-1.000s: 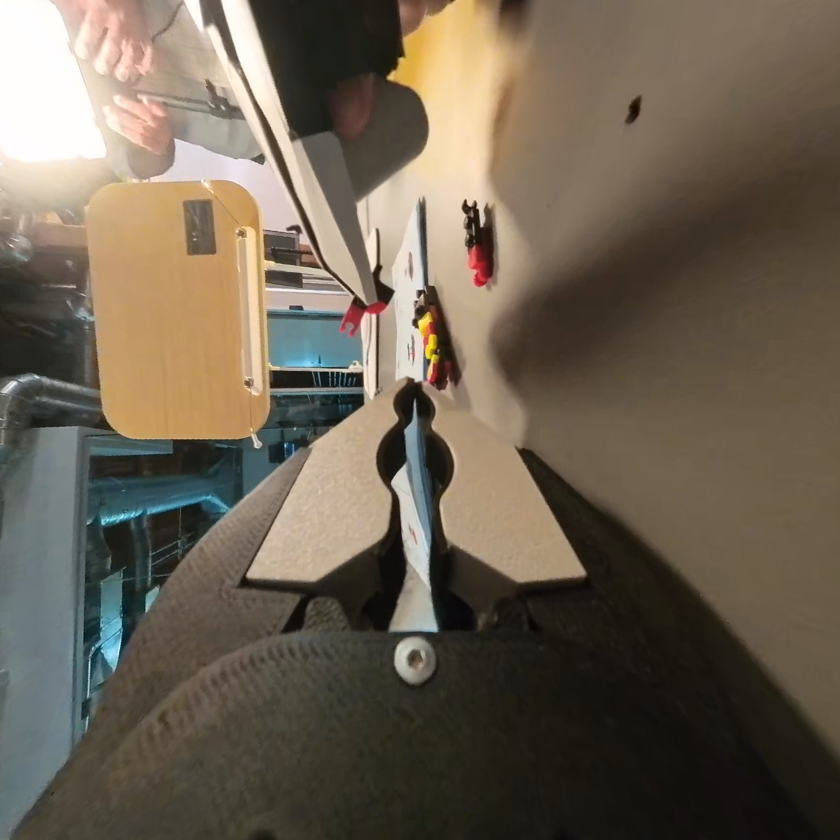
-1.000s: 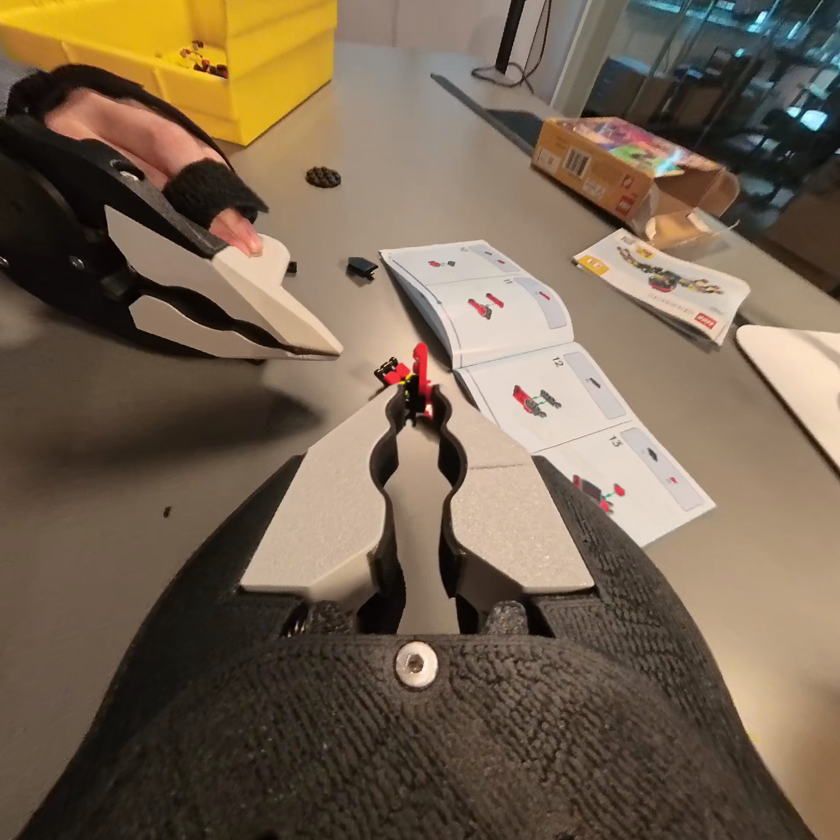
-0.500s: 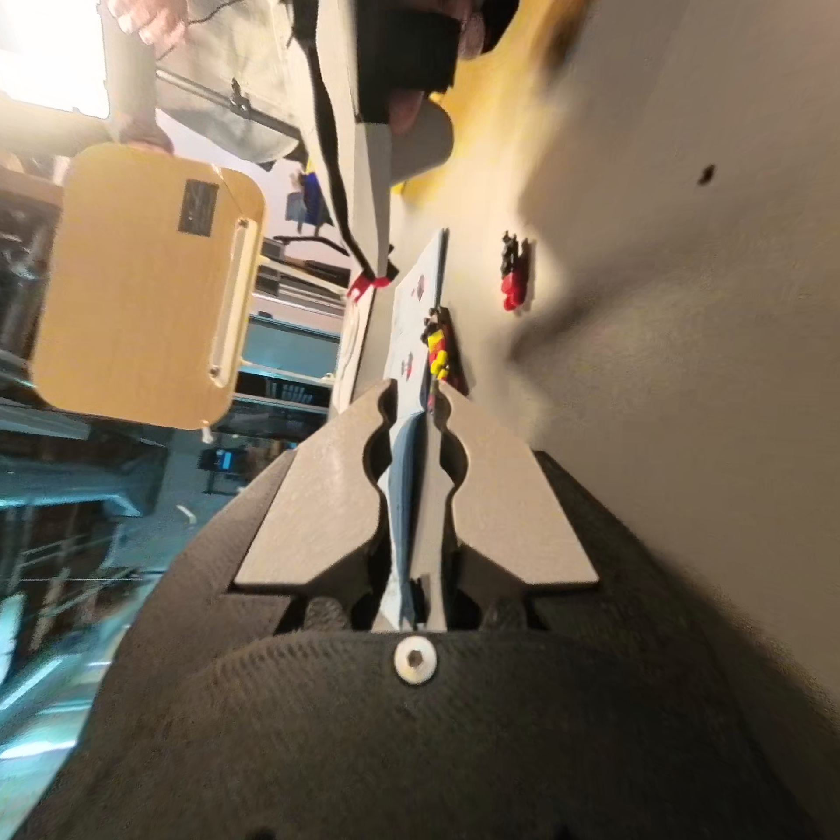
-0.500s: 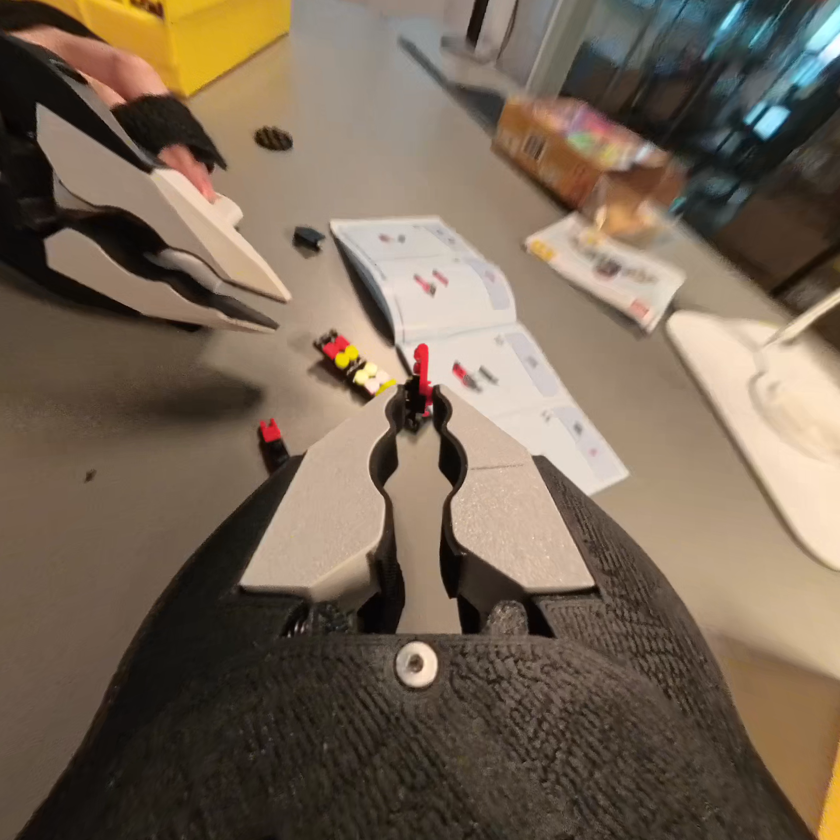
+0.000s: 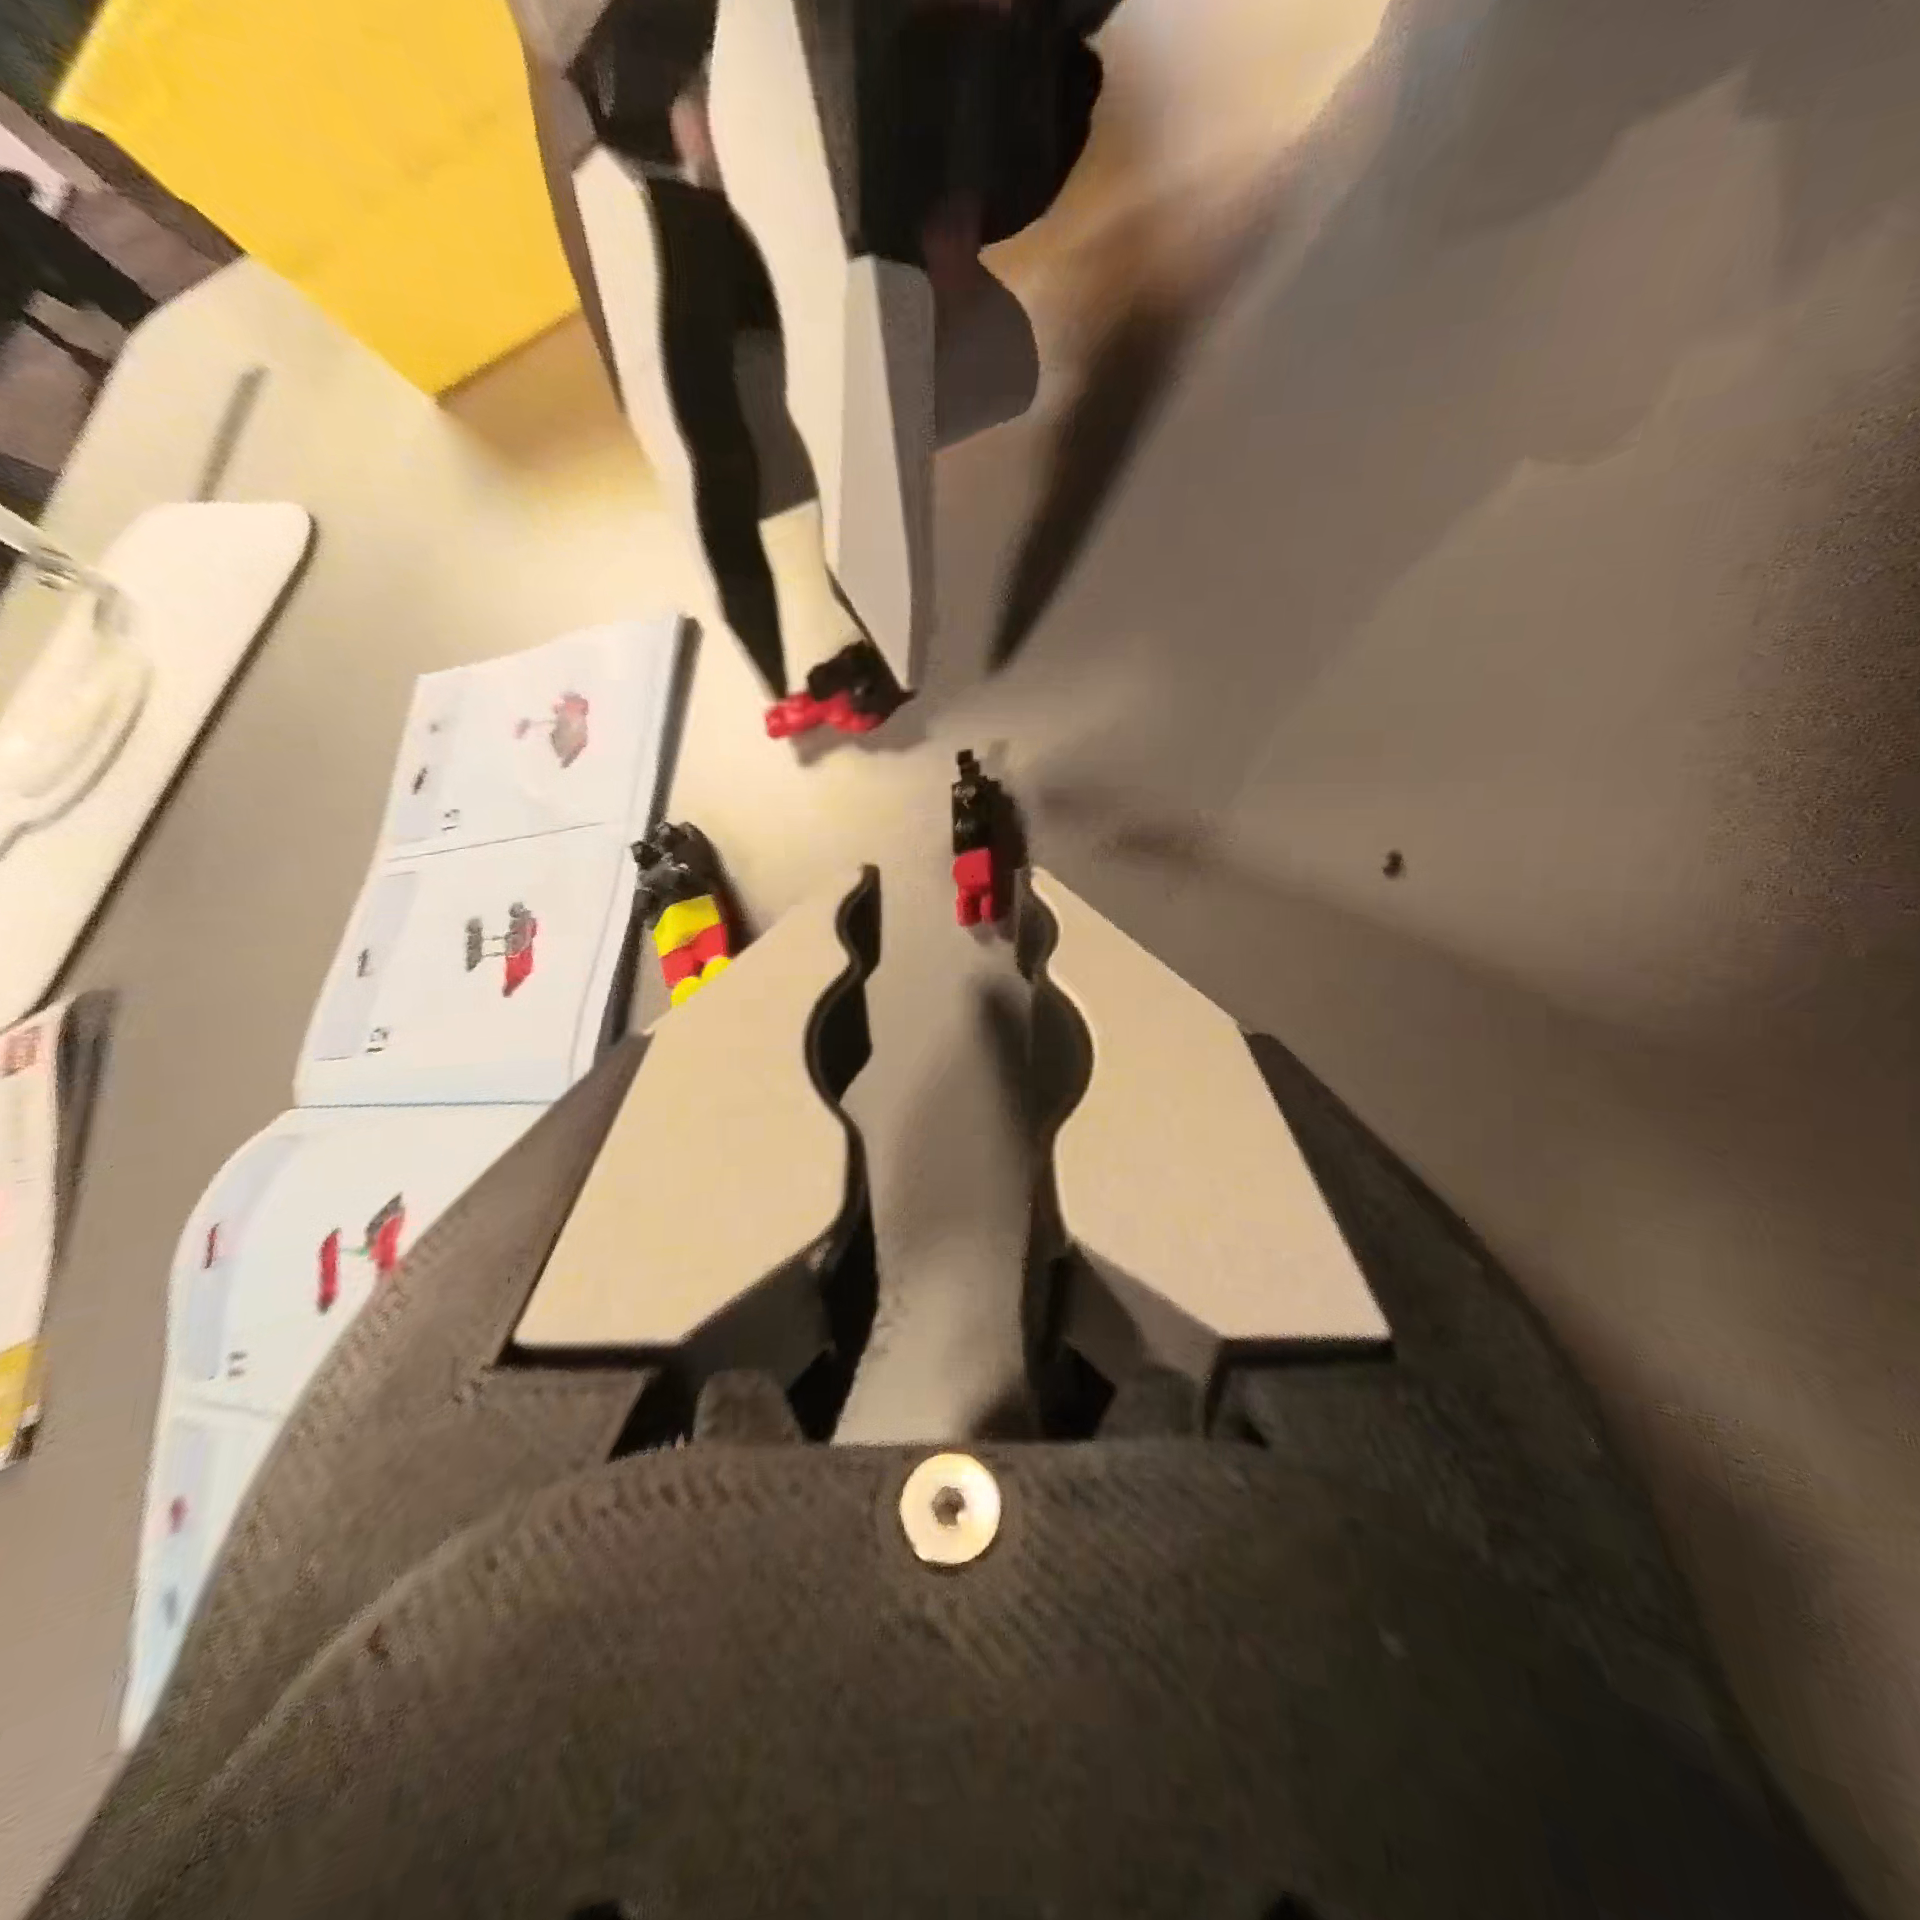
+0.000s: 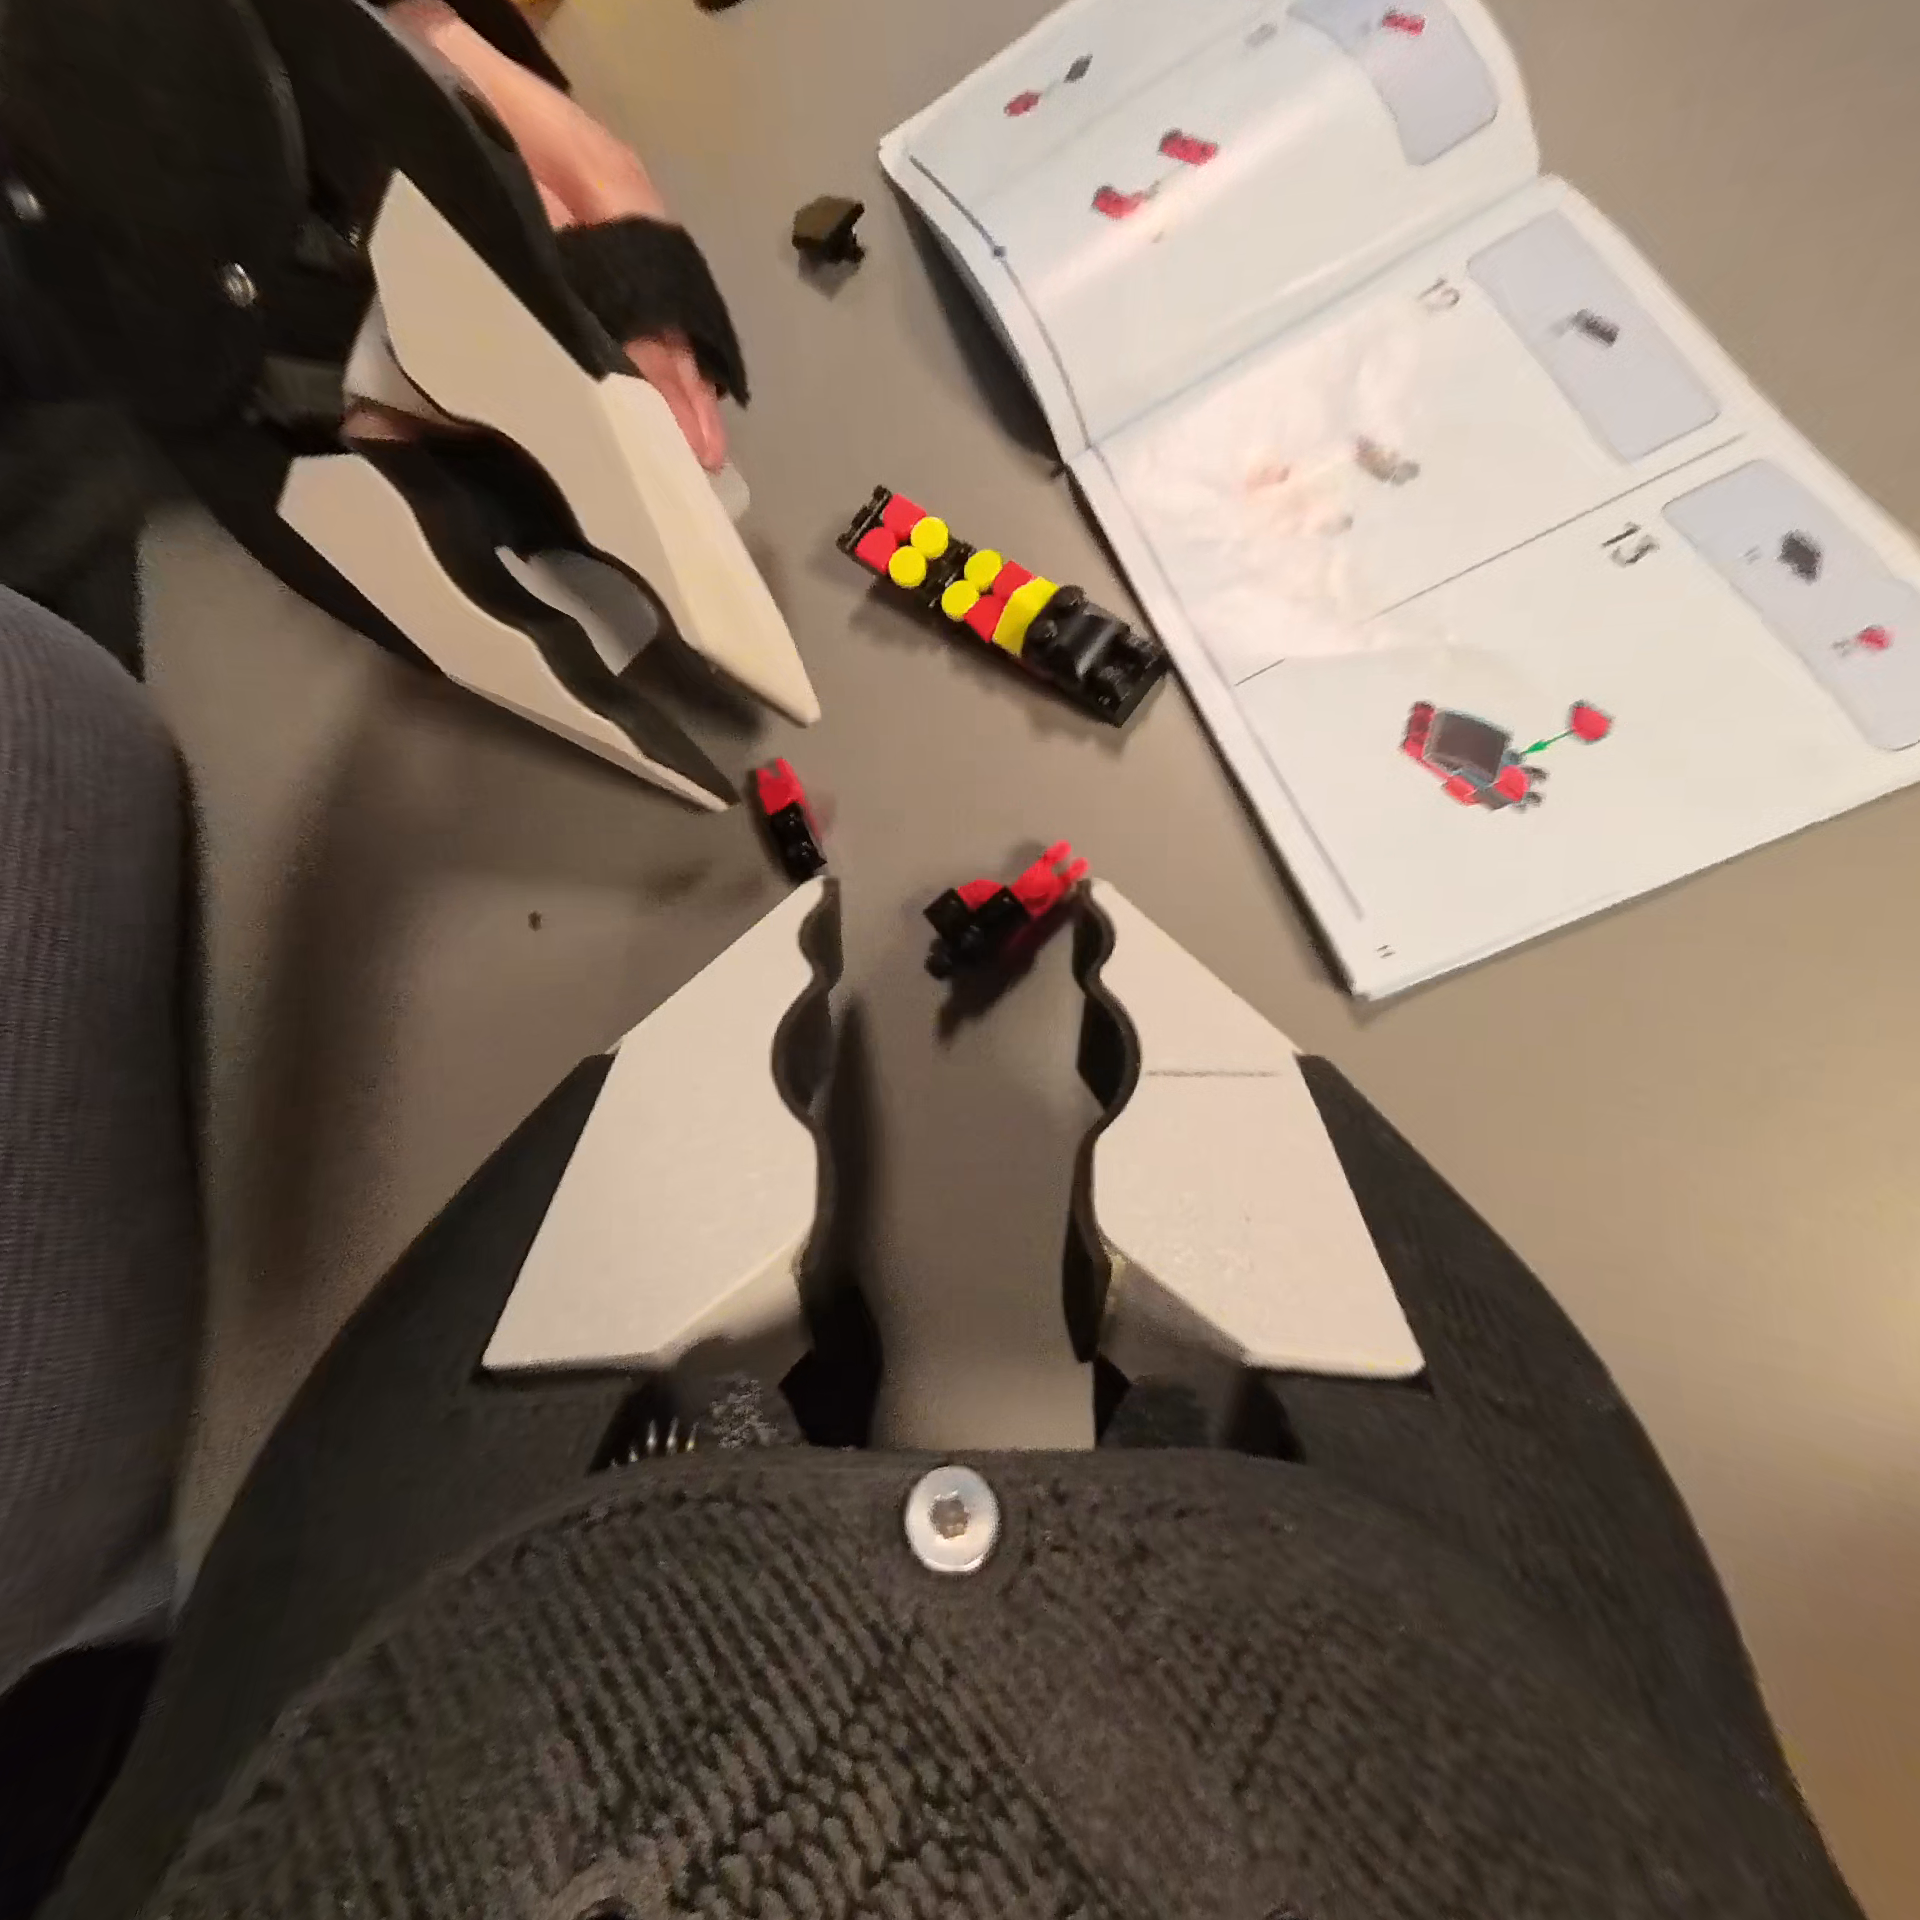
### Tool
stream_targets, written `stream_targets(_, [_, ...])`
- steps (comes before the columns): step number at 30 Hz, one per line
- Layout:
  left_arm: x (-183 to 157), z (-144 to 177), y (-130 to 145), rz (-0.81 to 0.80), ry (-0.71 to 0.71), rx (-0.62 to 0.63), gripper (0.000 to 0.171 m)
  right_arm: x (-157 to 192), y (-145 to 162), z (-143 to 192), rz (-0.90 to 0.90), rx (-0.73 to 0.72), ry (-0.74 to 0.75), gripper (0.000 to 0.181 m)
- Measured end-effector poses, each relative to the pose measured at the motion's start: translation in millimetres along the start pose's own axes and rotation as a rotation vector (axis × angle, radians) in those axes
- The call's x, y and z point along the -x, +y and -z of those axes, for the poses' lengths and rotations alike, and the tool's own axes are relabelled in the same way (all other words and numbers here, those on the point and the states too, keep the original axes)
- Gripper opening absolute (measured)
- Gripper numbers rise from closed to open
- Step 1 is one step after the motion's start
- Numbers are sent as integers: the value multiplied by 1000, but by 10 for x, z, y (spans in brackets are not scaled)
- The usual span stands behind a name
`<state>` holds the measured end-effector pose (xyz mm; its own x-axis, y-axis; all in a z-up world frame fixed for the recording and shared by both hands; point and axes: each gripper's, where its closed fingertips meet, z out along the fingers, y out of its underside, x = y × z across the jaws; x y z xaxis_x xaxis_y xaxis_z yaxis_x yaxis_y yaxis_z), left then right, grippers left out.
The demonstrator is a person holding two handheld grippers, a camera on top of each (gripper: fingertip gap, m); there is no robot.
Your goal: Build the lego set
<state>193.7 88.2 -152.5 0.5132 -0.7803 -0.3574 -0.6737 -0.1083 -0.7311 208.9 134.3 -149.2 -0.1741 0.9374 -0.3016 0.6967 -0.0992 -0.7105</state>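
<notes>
While both pairs of jaws are standing apart and gripping nothing, every Lego piece is lying loose on the grey desk (image 6: pixel 1558 1091).

Seen from the right wrist view, the right gripper (image 6: pixel 956 894) is hanging low over the desk with a clear gap between its pale fingers (image 6: pixel 1195 1122). A small red-and-black assembly with a red clip (image 6: pixel 1003 902) is lying in that gap, just inside the right-hand fingertip; whether it is touching the tip cannot be told. Just beyond the left-hand fingertip, a smaller red-and-black piece (image 6: pixel 788 812) is sitting on the desk. The left gripper (image 6: pixel 774 758) is reaching in from the far left, its jaws also parted and its tips pointing at that smaller piece without closing on it. A gloved hand (image 6: pixel 644 301) is wrapping around its body.

Farther off, a longer black base carrying red bricks and yellow round studs (image 6: pixel 997 603) is lying flat between the left gripper and the open instruction booklet (image 6: pixel 1455 468), which is spreading across the far right. A lone small black piece (image 6: pixel 828 225) is sitting near the booklet's far left corner.

From the left wrist view, the left gripper (image 5: pixel 951 894) is showing open jaws, with the smaller red-and-black piece (image 5: pixel 977 852) lying just past the right-hand tip. A yellow bin (image 5: pixel 343 177) is standing at the far left, and a white board (image 5: pixel 177 613) is lying left of the booklet (image 5: pixel 499 914).
</notes>
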Motion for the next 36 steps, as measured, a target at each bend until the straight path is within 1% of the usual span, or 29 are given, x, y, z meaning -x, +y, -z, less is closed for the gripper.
stream_targets(2, [-37,-23,3,29,56,10,19,15,-116,40,103,-63,28,45])
stream_targets(4, [-57,-36,12,42,84,27,17,197,-179,38,223,-89,-12,41])
stream_targets(6, [-79,-47,21,39,100,46,12,346,-84,-60,303,-16,-39,35])
stream_targets(7, [-84,-56,21,33,99,52,8,375,-19,-125,343,29,-30,31])
stream_targets(9, [-74,-68,14,3,79,55,8,390,72,-231,408,91,5,25])
stream_targets(12, [-33,-73,0,-80,15,39,7,419,58,-286,430,93,28,23])
stream_targets(16, [3,-68,-37,-201,-79,3,7,363,29,-269,541,105,131,14])
stream_targets(21, [26,-46,-96,-184,-100,-47,7,288,4,-271,663,141,275,6])
stream_targets(23, [44,-40,-95,-184,-110,-50,7,277,-19,-267,701,138,311,6])
stream_targets(24, [51,-34,-101,-199,-122,-55,7,280,-31,-261,701,128,313,6])
stream_targets(25, [64,-23,-110,-236,-147,-58,7,297,-47,-250,664,107,289,7])
stream_targets(26, [98,-6,-121,-300,-195,-58,7,337,-63,-238,581,76,230,15])
stream_targets(27, [134,15,-136,-380,-251,-58,7,391,-85,-221,461,39,143,24])
stream_targets(28, [150,35,-150,-452,-297,-59,6,438,-114,-191,336,1,51,28])
stream_targets(30, [159,74,-195,-581,-375,-72,6,463,-154,-137,152,-52,-74,25])
stream_targets(31, [151,91,-217,-635,-400,-78,6,459,-150,-131,104,-60,-106,21])
stream_targets(34, [102,109,-256,-735,-430,-93,6,527,-128,-167,56,-59,-175,9])
stream_targets(36, [83,107,-256,-777,-439,-89,6,531,-125,-180,54,-60,-176,8])
